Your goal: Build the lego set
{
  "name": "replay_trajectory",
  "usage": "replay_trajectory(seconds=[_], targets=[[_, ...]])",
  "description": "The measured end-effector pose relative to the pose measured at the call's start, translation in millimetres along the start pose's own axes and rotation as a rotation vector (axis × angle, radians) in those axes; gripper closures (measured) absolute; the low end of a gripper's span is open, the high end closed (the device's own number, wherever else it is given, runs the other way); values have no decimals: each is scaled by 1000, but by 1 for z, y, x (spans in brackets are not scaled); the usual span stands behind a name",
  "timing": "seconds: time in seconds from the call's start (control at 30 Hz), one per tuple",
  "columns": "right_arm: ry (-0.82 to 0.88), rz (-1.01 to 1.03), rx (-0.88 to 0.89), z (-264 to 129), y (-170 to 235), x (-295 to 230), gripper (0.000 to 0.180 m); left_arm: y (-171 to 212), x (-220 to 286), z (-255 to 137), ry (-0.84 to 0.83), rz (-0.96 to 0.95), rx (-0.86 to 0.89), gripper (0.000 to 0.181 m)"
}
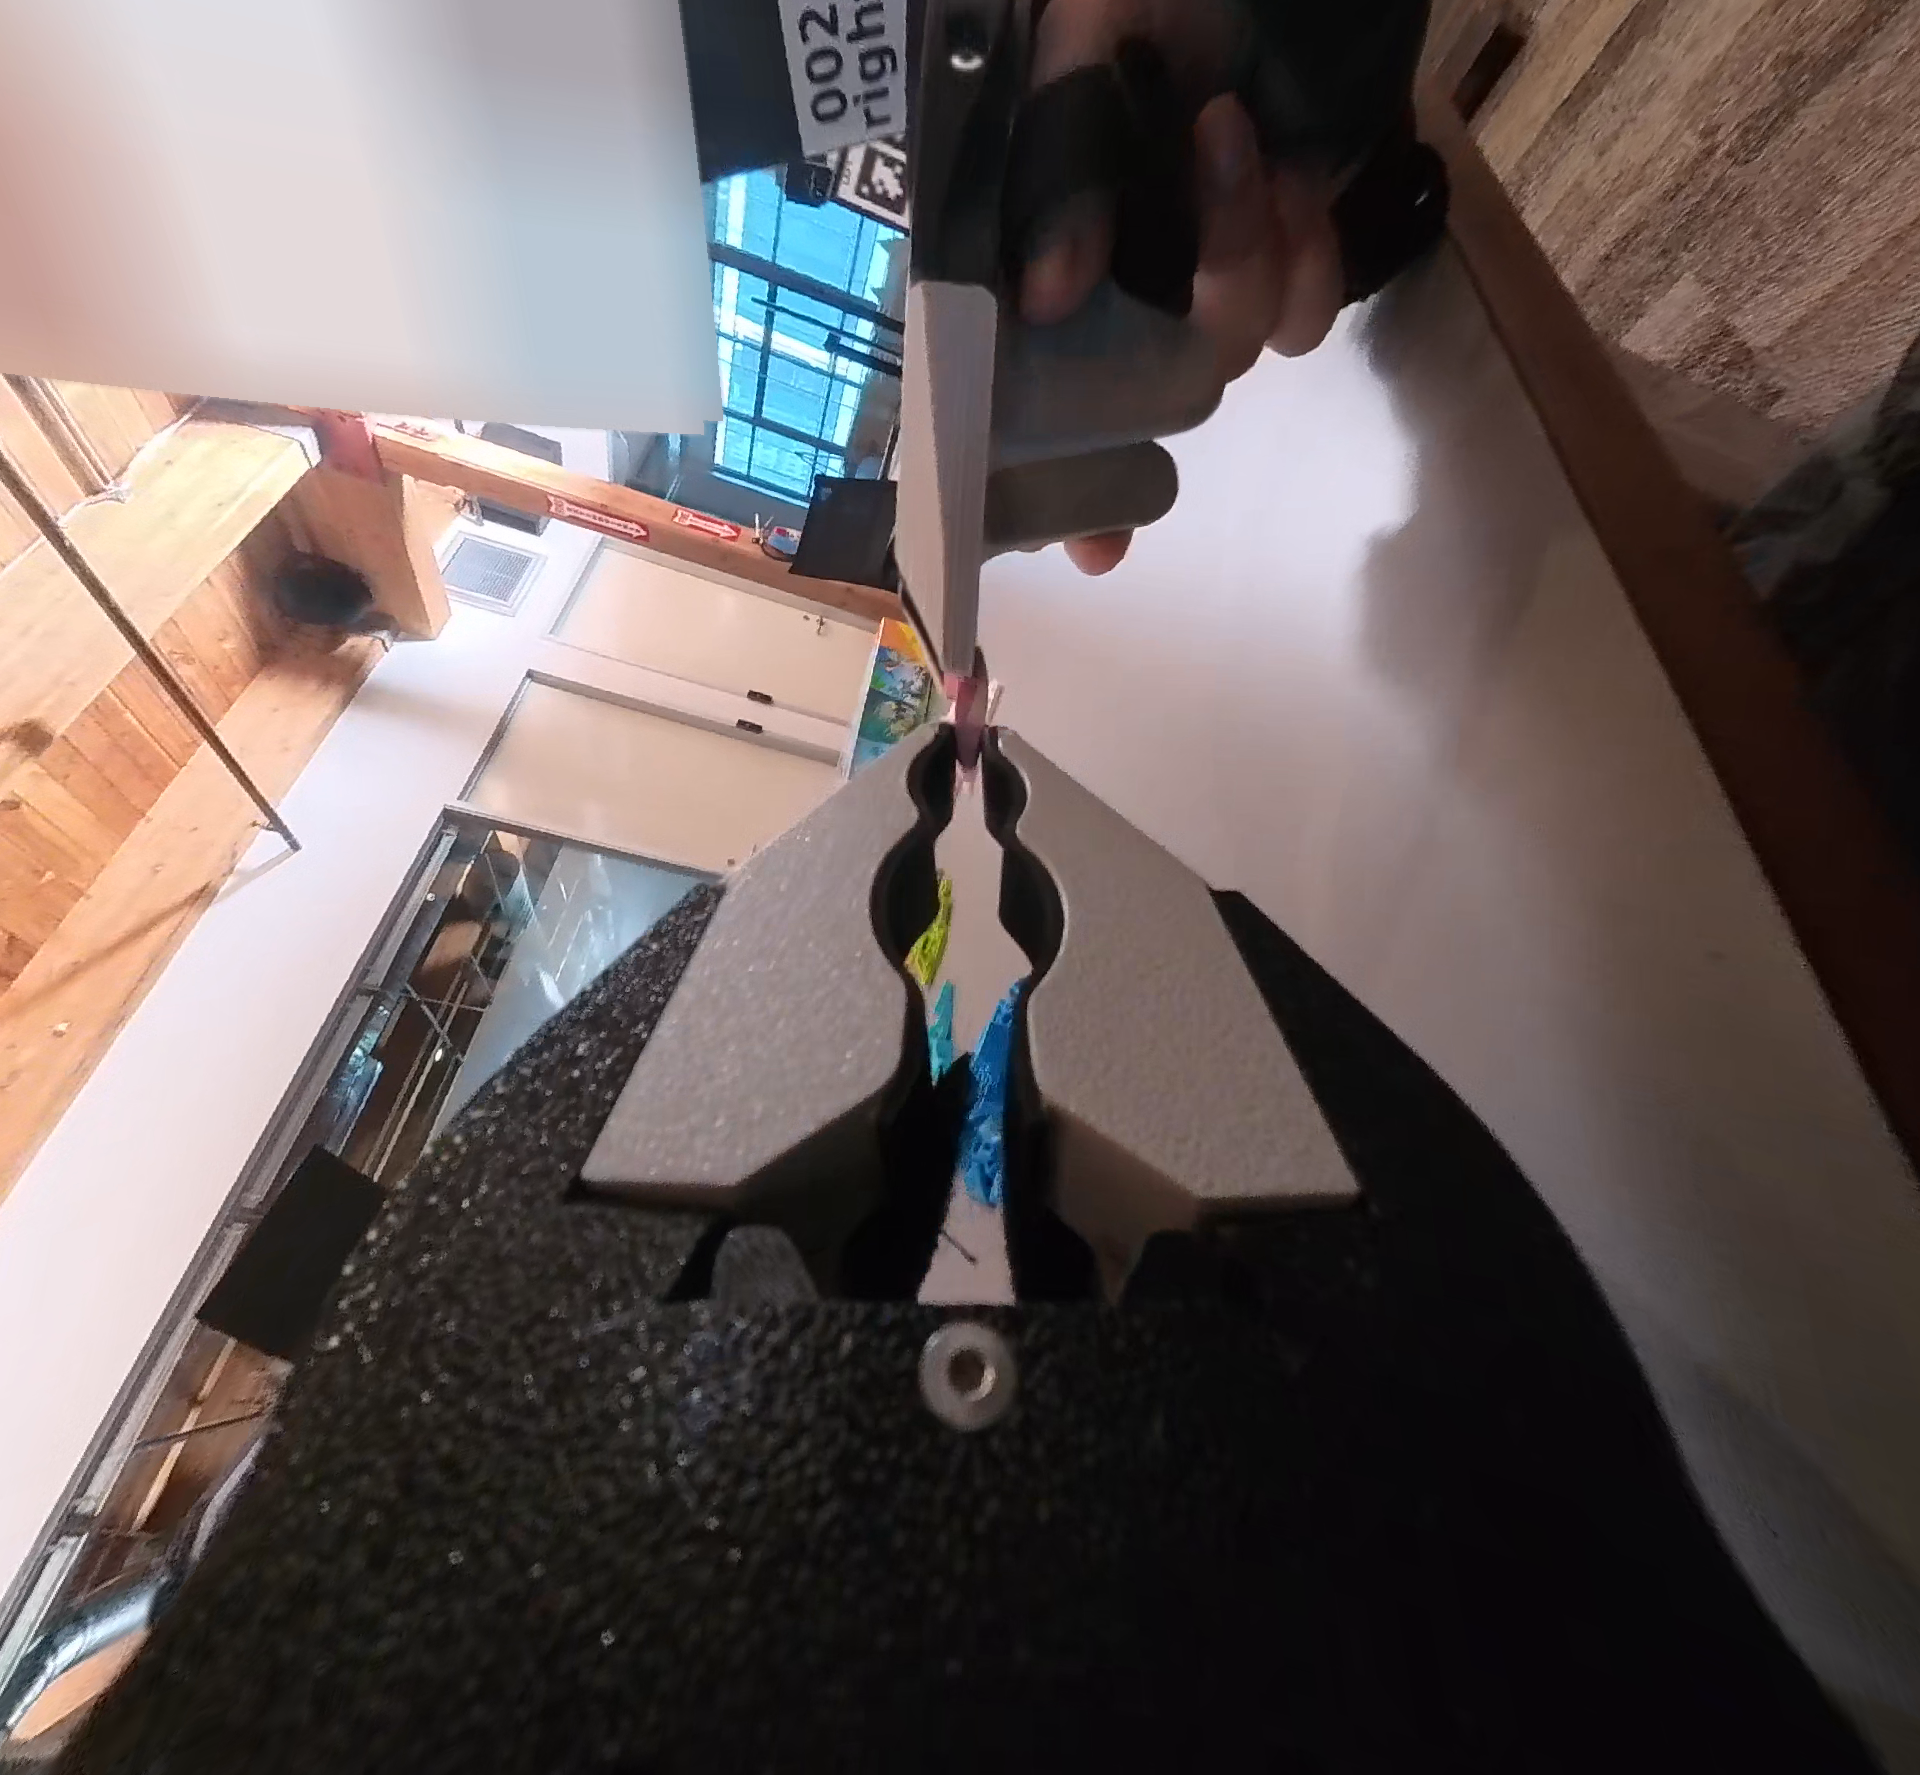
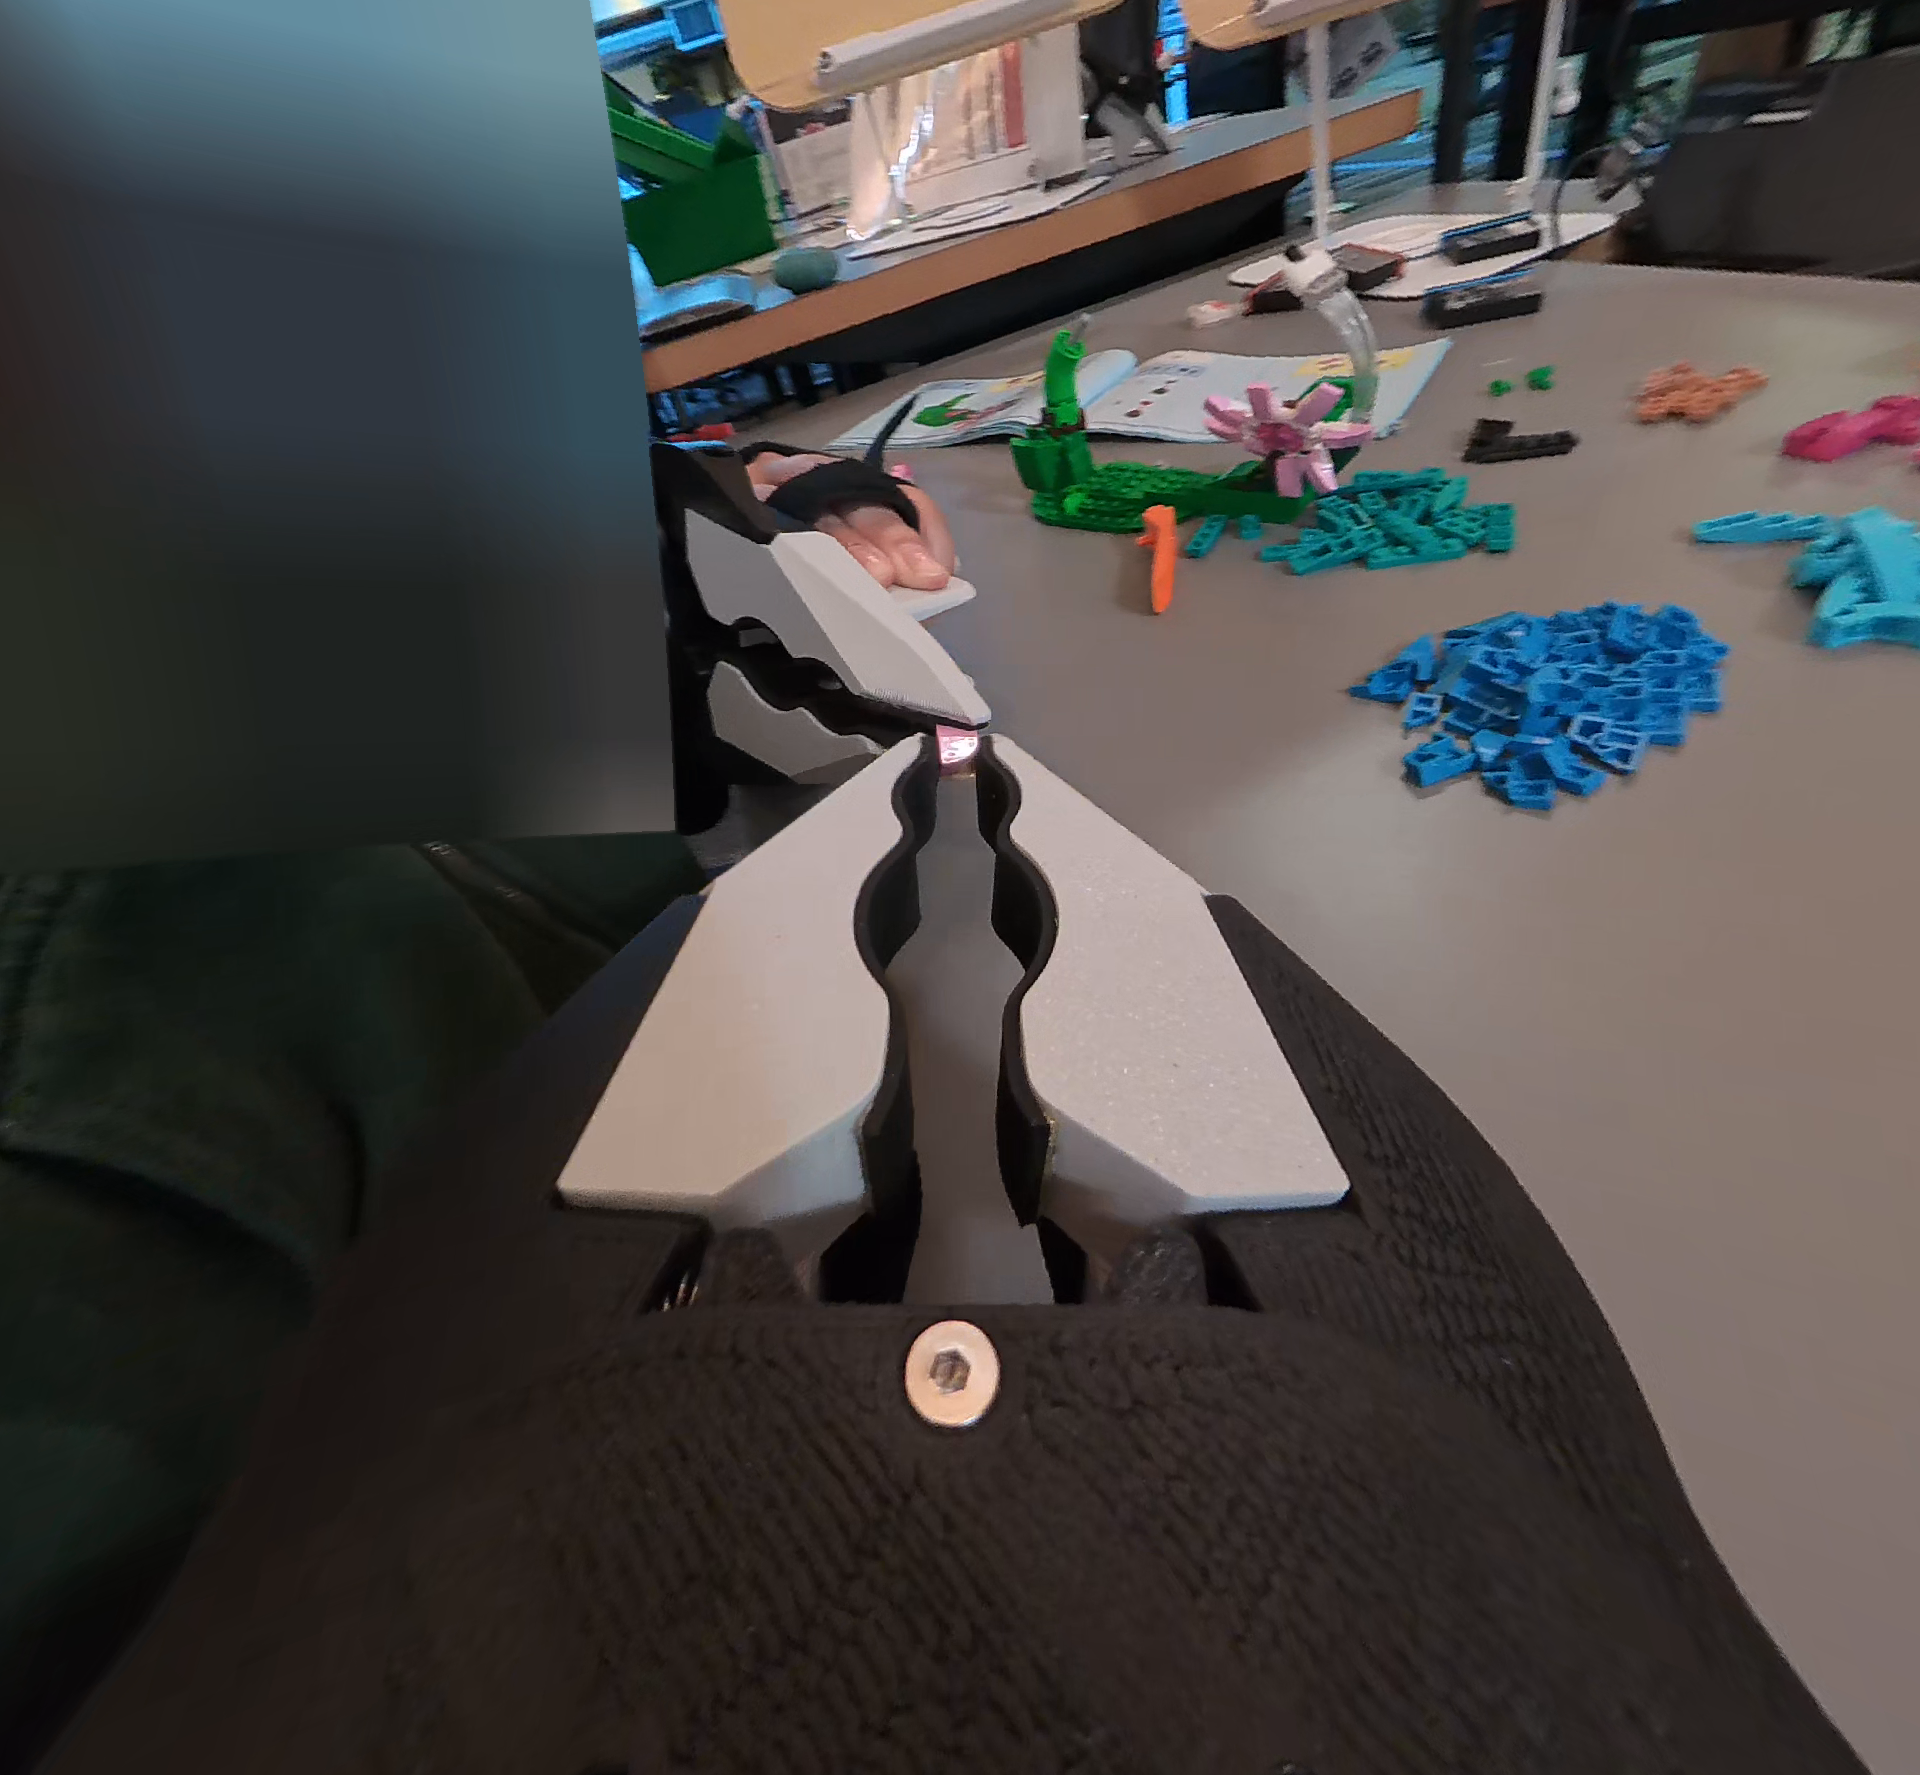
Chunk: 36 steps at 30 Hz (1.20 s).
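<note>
I hold both tongs above the grey bench point(image 2: 1351, 1050), tip against tip, with one small pink piece point(image 2: 954, 749) between them. My right tongs point(image 2: 956, 757) are clenched on this pink piece at the very tips. My left tongs point(image 1: 971, 754) are also closed on the same pink piece point(image 1: 968, 717), and in the left wrist view the right tongs point(image 1: 961, 676) come down from above and meet it there. In the right wrist view the left tongs point(image 2: 961, 712) come in from the left, lying on their side. On the far part of the bench stands the half-built set: a green base point(image 2: 1132, 494) with a green stem point(image 2: 1062, 380) and a pink flower point(image 2: 1288, 437). Behind it lies an open instruction booklet point(image 2: 1174, 390). Just right of the base is a heap of teal bricks point(image 2: 1382, 525), and an orange piece point(image 2: 1162, 562) lies in front of the base. Nearer, on the right, is a big heap of blue bricks point(image 2: 1548, 697). At the far right edge I see light blue pieces point(image 2: 1860, 572), pink pieces point(image 2: 1855, 432) and orange pieces point(image 2: 1699, 390), well apart from each other.
</note>
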State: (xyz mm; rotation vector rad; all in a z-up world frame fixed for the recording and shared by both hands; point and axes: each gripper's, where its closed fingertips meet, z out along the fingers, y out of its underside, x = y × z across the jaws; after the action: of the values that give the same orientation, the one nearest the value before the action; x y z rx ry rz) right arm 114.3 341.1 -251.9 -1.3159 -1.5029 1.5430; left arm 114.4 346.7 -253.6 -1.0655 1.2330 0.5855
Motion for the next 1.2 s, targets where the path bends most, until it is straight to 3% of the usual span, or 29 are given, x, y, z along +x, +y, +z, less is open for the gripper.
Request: replay_trajectory(seconds=[0.47,0.67,0.8,0.93,1.2], targets=[[223,-96,-15,7,-2,18,174,18,0,5,-31,45,-113,179],[224,-147,18,5,-6,17,173,17,-1,6,-40,35,-107,179],[133,-197,49,2,-10,3,161,6,1,4,-30,35,-45,179],[-157,-43,100,-9,-15,-25,156,-24,13,-6,80,-81,167,179],[-392,108,81,-13,-8,-48,164,-47,3,-20,118,-261,331,179]])
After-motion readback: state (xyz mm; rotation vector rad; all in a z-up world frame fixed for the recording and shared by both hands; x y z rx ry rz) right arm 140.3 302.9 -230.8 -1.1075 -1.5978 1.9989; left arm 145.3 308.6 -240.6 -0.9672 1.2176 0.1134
